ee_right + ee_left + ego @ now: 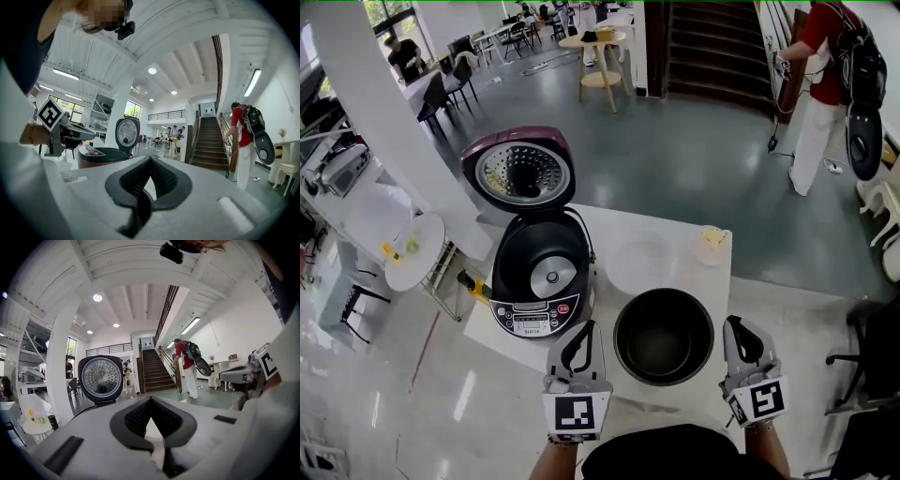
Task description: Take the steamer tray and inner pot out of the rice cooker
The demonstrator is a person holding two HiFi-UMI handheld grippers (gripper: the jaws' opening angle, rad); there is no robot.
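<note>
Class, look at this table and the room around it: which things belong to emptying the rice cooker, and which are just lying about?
Belong to the job: open rice cooker, inner pot, steamer tray, left gripper, right gripper, both shut and empty.

Lying about: small bowl holding something yellow, round side table, wooden table near the stairs.

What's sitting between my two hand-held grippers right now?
The inner pot, standing on the table, lies between the left hand-held gripper and the right hand-held gripper. The head view shows it.
</note>
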